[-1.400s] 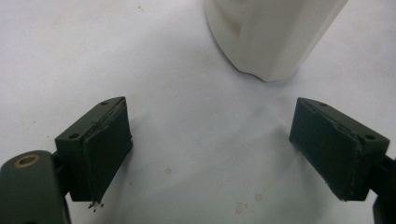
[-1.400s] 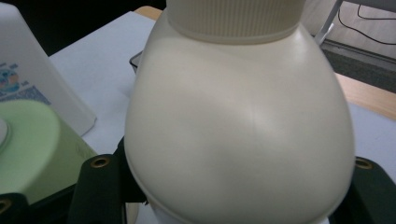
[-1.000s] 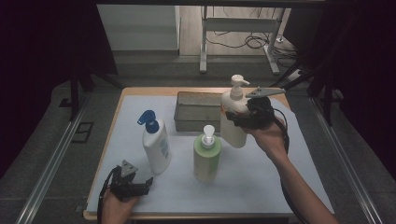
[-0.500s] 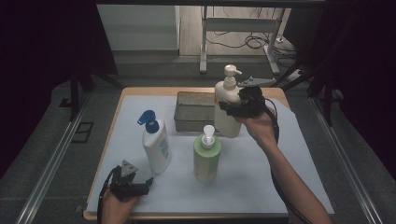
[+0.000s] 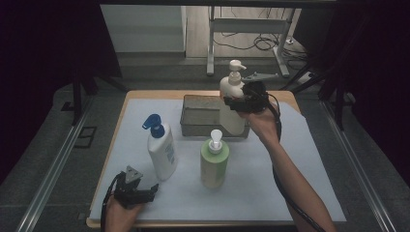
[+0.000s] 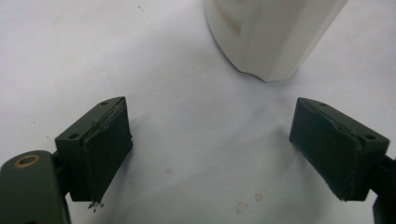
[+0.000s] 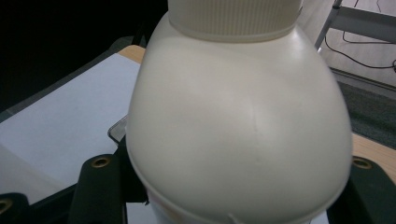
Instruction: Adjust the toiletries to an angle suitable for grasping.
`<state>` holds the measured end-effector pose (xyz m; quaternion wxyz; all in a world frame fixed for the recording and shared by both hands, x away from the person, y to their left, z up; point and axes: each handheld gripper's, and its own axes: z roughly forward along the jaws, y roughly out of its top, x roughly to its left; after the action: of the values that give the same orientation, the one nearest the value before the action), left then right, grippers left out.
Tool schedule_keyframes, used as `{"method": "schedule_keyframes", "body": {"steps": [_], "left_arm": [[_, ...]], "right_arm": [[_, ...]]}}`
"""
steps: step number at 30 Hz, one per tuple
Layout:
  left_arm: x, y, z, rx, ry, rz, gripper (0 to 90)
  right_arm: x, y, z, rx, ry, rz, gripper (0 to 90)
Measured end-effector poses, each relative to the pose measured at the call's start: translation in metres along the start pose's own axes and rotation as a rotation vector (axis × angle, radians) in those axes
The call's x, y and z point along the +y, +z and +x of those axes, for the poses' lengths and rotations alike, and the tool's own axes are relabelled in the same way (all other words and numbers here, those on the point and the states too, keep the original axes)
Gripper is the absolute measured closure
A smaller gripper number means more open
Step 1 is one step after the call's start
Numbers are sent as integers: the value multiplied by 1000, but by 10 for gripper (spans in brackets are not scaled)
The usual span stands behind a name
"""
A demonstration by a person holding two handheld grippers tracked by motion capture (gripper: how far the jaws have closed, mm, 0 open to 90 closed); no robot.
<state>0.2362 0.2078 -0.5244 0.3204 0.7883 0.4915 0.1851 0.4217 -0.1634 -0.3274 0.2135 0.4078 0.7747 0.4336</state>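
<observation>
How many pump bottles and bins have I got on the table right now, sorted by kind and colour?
Cream pump bottle, gripped by the right tool over the bin: 1
White pump bottle with blue pump: 1
Green pump bottle: 1
Grey bin: 1
Total: 4 things, 3 of them bottles.

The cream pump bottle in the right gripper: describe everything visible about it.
The cream plastic pump bottle has a rounded shoulder, a ribbed collar and a white pump head whose spout points to the right in the high view. It looks smooth, opaque and matte, with a faint seam down its front. It stands upright, clamped at the shoulder by the right gripper, its lower body in front of the grey rectangular bin. Whether its base rests in the bin or hangs above cannot be told.
</observation>
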Motion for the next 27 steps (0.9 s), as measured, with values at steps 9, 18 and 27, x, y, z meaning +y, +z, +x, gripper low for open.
{"method": "schedule_keyframes", "body": {"steps": [9,18,27], "left_arm": [[0,0,0,0,0,0,126],[0,0,0,-2,3,3,126],[0,0,0,-3,1,4,126]], "right_arm": [[4,23,-2,-9,-3,-7,371],[11,44,-4,-8,-4,-23,371],[14,63,-3,-11,-15,-28,371]]}}
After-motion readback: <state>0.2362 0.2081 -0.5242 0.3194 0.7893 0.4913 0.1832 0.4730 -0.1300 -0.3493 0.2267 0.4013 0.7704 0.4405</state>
